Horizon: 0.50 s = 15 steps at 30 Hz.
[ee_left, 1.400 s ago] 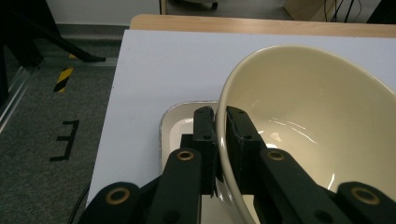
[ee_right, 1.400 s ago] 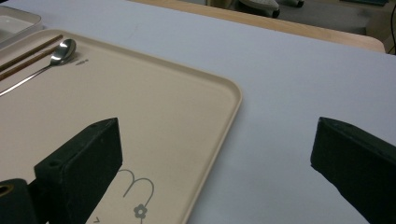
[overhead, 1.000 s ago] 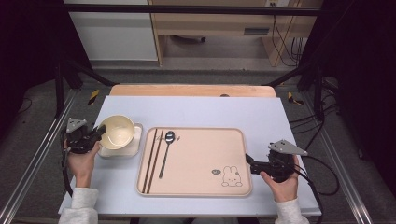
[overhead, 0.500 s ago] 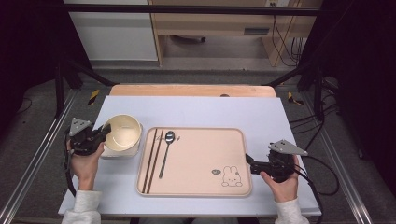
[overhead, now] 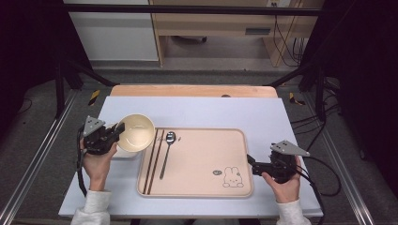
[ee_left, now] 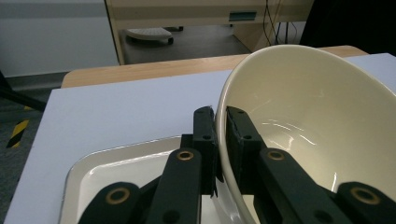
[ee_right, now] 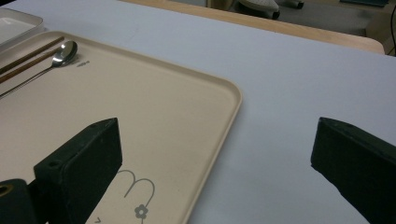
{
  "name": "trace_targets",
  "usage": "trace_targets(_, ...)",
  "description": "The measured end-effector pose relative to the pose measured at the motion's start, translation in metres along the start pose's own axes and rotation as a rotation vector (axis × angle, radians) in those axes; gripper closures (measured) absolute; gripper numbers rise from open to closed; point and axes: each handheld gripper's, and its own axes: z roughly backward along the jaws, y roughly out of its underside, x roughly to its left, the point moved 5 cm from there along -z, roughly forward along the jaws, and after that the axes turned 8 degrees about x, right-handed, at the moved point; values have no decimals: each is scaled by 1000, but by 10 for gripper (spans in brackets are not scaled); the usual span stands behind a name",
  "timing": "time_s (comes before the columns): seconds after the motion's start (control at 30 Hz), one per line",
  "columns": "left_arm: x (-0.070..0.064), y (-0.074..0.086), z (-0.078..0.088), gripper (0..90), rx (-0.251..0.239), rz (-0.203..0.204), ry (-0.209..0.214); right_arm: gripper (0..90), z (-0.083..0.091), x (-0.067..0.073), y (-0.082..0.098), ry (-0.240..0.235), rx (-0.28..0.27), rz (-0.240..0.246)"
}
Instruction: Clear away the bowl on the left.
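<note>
At the counter's left edge, the left tool [overhead: 114,132] is clamped on the rim of a cream bowl [overhead: 136,132], one jaw inside the wall and one outside, as the left gripper view shows [ee_left: 220,140]. The bowl [ee_left: 308,130] is tipped on its side, lifted clear above a white rectangular dish [ee_left: 116,172] that sits just left of a beige tray [overhead: 197,187]. A pair of brown chopsticks [overhead: 154,159] and a metal spoon [overhead: 166,152] lie side by side along the tray's left part, with a small rabbit drawing [overhead: 232,177] near its lower right corner. Across the tray, the right tool [overhead: 250,164] rests in a hand at the tray's right edge, its jaws well apart and holding nothing [ee_right: 215,163]. Both sit on the pale blue counter [overhead: 263,112].
</note>
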Motion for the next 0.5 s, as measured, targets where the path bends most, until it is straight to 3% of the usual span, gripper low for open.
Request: trace_targets(0.5, -36, -9, -16, 830, 4, -38, 52, 22, 1, 0, 0, -3, -2, -3)
